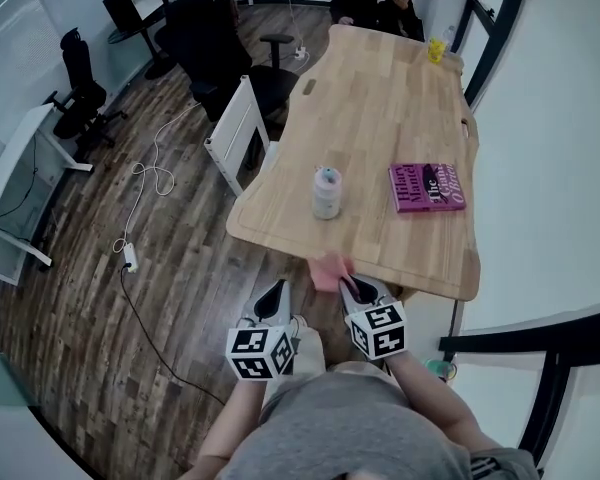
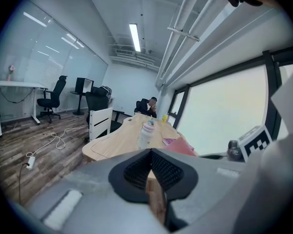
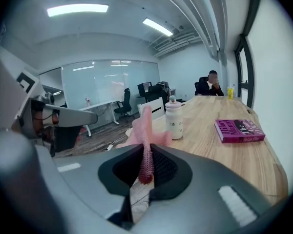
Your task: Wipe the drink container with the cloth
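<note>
Your right gripper [image 3: 149,155] is clenched on the pink cloth [image 3: 145,126], which sticks up from its jaws right at the near edge of the table [image 1: 380,98]. Your left gripper [image 2: 150,155] has its jaws pressed together on nothing and hangs beside the right one, short of that edge. The bottle [image 1: 326,192] stands upright near the table's near end, apart from both grippers, with bare wood all round it, and the book [image 1: 427,187] lies flat to its right, close to the window-side edge.
</note>
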Action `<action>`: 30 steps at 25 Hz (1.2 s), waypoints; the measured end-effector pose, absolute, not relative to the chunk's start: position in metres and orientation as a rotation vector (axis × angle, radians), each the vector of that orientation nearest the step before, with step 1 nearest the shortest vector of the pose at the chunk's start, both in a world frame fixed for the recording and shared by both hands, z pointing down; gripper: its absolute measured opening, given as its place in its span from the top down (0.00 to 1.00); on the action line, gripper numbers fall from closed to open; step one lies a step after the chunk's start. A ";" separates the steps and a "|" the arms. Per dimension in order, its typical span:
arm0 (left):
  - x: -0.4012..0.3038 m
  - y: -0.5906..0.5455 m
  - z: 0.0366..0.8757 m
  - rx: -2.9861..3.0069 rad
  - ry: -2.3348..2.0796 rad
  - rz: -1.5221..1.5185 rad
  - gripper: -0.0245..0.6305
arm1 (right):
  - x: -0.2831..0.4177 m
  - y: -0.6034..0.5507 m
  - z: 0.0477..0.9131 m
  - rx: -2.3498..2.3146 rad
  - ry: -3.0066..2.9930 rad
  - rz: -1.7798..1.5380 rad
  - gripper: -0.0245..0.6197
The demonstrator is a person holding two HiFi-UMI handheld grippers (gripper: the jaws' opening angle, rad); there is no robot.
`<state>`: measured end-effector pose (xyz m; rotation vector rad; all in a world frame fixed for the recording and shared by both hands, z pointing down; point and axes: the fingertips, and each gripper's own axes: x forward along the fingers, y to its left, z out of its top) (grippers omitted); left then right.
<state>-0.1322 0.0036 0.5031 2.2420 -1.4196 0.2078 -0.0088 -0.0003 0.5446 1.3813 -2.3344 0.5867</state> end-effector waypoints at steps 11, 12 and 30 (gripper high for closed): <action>-0.109 0.060 0.503 2.261 -1.420 0.229 0.96 | 0.015 0.057 0.521 1.409 -2.396 0.513 0.91; -0.108 0.065 0.504 2.262 -1.419 0.231 0.96 | 0.016 0.062 0.520 1.409 -2.401 0.509 0.91; -0.088 0.098 0.502 2.296 -1.395 0.237 0.96 | 0.025 0.101 0.513 1.370 -2.432 0.480 0.92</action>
